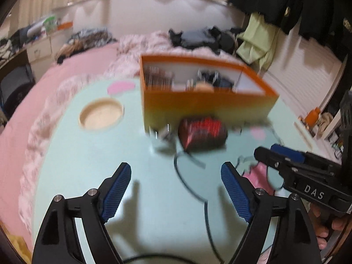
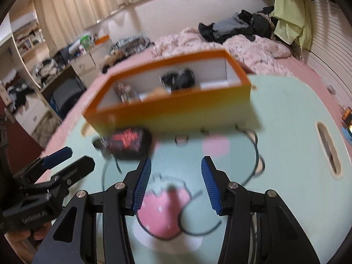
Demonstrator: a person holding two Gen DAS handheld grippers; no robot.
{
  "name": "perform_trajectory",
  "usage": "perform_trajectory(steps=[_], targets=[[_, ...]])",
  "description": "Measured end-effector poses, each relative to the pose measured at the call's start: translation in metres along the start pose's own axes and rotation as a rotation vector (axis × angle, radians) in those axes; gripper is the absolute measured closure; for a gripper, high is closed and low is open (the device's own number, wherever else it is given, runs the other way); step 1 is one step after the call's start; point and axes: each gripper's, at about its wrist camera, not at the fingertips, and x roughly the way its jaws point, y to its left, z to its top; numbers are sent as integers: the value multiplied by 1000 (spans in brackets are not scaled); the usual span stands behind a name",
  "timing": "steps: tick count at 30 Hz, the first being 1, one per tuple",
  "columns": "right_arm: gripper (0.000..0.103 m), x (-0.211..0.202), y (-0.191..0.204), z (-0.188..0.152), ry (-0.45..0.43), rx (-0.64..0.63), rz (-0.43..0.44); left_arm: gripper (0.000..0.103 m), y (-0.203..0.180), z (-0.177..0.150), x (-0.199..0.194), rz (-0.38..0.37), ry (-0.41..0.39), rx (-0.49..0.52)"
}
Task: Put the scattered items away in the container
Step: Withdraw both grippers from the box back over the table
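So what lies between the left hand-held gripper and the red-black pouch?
In the left wrist view, only bare mint tabletop and a thin dark cord separate the left hand-held gripper from the pouch.

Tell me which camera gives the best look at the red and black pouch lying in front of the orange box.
The left wrist view: the red and black pouch sits near centre, large, though motion-blurred, just ahead of the orange box. The right wrist view shows the pouch smaller, off to the left and blurrier.
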Motion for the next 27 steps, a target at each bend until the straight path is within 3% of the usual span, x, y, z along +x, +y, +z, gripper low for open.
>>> perform_trajectory(steps=[6,10,27], targets=[[52,4,-2,-6,17,2,-60,13,-9,-10,10,88,16,40],[41,4,-3,-9,1,-11,-112,10,-10,-10,14,134,33,44],[40,5,1,-7,-1,-20,-123,8,-11,-10,14,133,32,36]])
